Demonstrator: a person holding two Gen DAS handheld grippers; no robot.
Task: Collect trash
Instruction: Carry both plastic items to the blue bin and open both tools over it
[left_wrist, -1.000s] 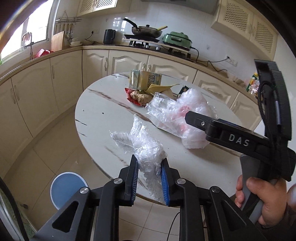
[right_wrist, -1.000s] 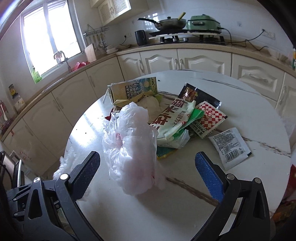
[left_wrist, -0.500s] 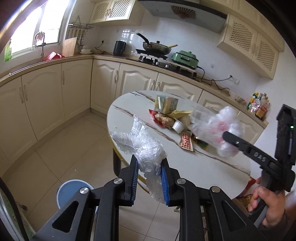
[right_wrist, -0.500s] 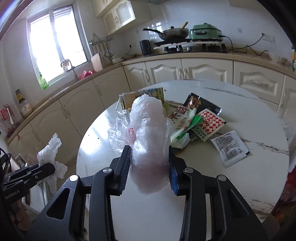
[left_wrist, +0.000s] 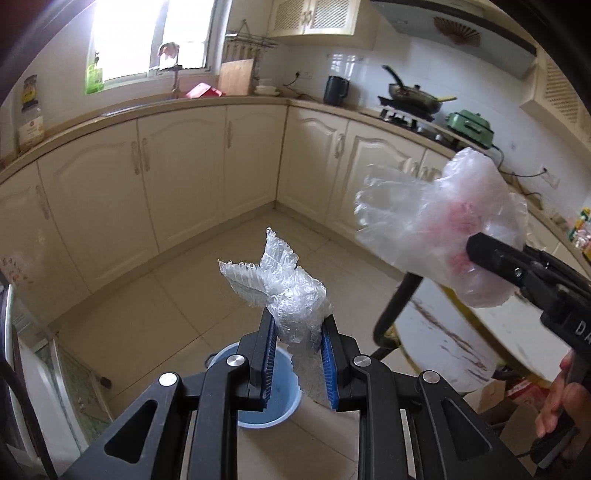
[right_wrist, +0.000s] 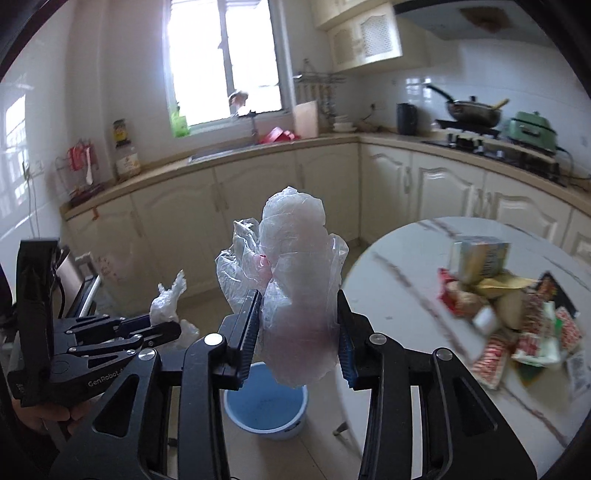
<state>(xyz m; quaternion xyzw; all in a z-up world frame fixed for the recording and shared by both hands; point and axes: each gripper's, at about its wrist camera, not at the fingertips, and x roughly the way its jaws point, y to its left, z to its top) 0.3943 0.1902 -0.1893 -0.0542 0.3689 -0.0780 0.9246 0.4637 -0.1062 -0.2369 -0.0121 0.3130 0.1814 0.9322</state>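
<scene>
Wrap (left_wrist: 291, 295) is clamped in the left gripper (left_wrist: 297, 360), bag (right_wrist: 295, 295) in the right gripper (right_wrist: 297, 338), above the bin (right_wrist: 266, 402).

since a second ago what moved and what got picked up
The right gripper went from open around the pinkish plastic bag on the table to shut on it, then lifted it clear. Both grippers swung away from the table to above the blue bin on the floor. The left gripper kept its jaws shut on the crinkled clear plastic. The wrappers stayed on the table.
</scene>
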